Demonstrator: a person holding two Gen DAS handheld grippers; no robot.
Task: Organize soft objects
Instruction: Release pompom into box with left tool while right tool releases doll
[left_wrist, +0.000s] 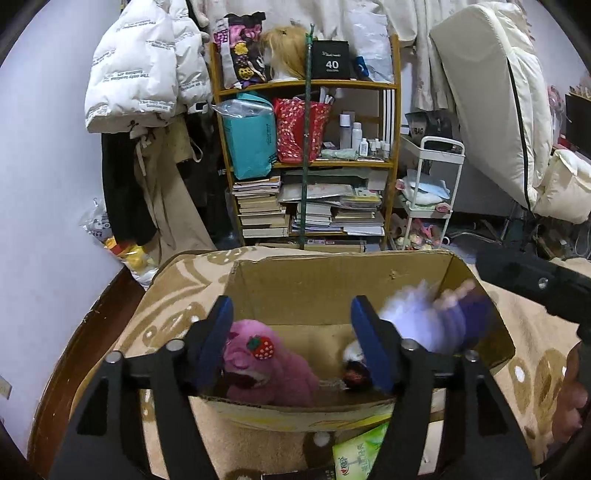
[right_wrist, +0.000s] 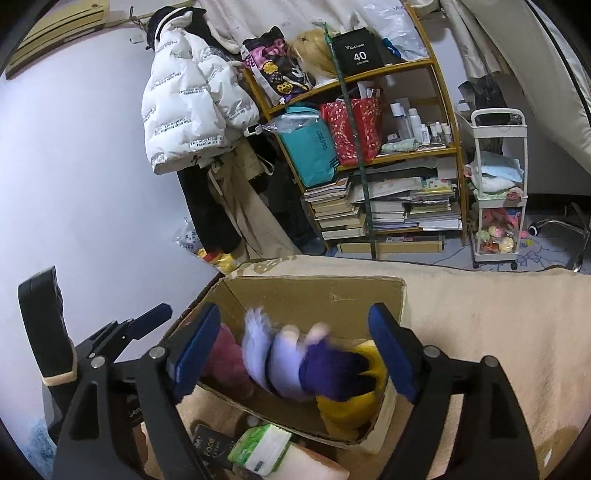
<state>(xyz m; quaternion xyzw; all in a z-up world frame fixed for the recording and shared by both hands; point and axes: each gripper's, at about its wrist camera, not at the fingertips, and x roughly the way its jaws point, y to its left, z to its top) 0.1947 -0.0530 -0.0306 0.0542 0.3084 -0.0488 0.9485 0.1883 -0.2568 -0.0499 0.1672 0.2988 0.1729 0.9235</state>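
Purple doll (right_wrist: 310, 365) loose in box (right_wrist: 317, 291), btwn open right fingers (right_wrist: 391, 350).

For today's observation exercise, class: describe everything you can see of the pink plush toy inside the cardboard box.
The pink plush toy looks like fuzzy, fleecy fabric, with a red strawberry patch dotted white and topped with green on its head. A dark reddish mouth area shows below that. It lies slumped on the floor of the cardboard box, at the left end and against the near wall. The left claw stands open above it, not touching. In the right wrist view only a pink bulge shows behind a blurred white and purple plush.
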